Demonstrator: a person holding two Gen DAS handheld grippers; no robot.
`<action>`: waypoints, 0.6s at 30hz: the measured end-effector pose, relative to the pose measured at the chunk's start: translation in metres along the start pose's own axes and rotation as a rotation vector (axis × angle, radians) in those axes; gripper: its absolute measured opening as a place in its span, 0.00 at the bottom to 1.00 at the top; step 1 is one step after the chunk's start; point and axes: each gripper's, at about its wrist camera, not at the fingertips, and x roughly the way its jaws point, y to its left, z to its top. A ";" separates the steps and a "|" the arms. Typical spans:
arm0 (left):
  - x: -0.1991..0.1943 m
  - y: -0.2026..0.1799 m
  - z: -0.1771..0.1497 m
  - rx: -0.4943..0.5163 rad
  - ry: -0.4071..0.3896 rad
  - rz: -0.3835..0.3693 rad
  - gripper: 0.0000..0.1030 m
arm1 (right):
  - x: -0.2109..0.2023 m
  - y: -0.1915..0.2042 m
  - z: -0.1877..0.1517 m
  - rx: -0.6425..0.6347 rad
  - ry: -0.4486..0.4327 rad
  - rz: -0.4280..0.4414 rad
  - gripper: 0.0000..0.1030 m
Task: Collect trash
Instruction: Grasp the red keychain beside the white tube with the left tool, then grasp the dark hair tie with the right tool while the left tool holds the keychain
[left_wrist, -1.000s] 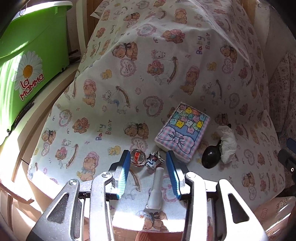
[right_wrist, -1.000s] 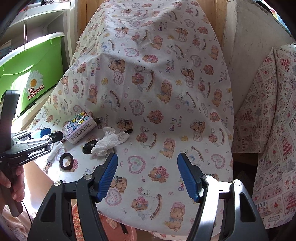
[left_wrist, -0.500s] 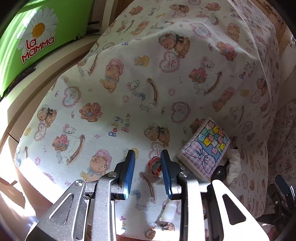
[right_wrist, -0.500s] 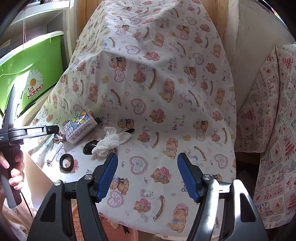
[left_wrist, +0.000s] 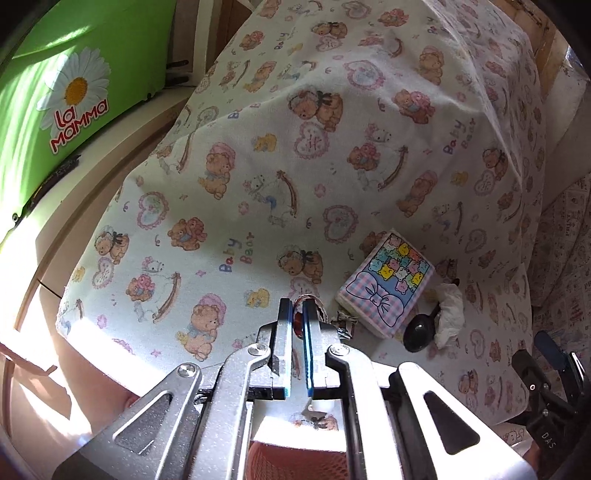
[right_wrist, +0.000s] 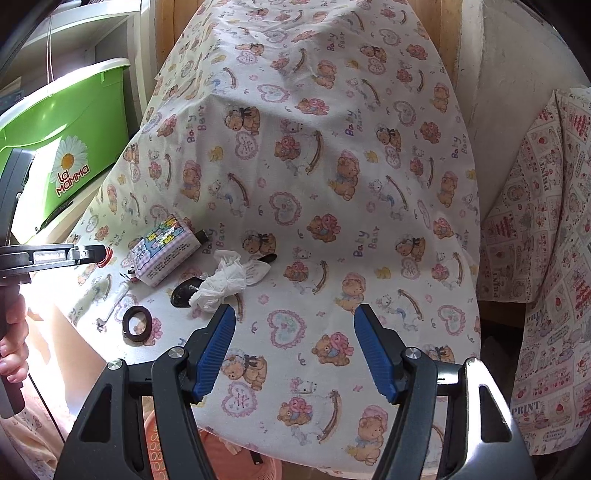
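Change: your left gripper (left_wrist: 296, 317) has been narrowing from a wide spread a second ago to a tight pinch, and it has been shifting left off the white tube onto the small red-and-white ring (left_wrist: 297, 322).
Left fingers: you are pinching the small ring between the blue pads, only a sliver of red showing in the gap.
Right fingers: your right gripper (right_wrist: 291, 350) is hovering over the near edge of the counter (right_wrist: 369, 229) with its fingers spread wide, touching nothing.
Ring seen from the right: it is showing at the tip of the left gripper (right_wrist: 96, 255), at the left edge of the cloth.
Other trash: the crumpled tissue (right_wrist: 225, 280) is lying against the black spoon (right_wrist: 183, 292), just right of the pastel tissue pack (right_wrist: 162, 254).
Near items: the black tape ring (right_wrist: 136, 325) is lying flat near the near-left edge, with the white tube (right_wrist: 117, 301) just to its left.
Surroundings: the green bin (left_wrist: 66, 96) is standing far left, beside the teddy-bear cloth.
Basket: an orange mesh basket (left_wrist: 295, 463) is sitting below the near edge.
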 end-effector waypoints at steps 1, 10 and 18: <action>-0.003 0.000 -0.001 0.001 -0.008 0.014 0.04 | 0.000 0.004 0.000 -0.007 0.002 0.016 0.67; -0.051 0.007 -0.013 0.001 -0.163 0.148 0.04 | 0.013 0.063 -0.014 -0.090 0.056 0.156 0.67; -0.071 0.008 -0.009 -0.025 -0.202 0.128 0.04 | 0.029 0.103 -0.019 -0.138 0.094 0.213 0.67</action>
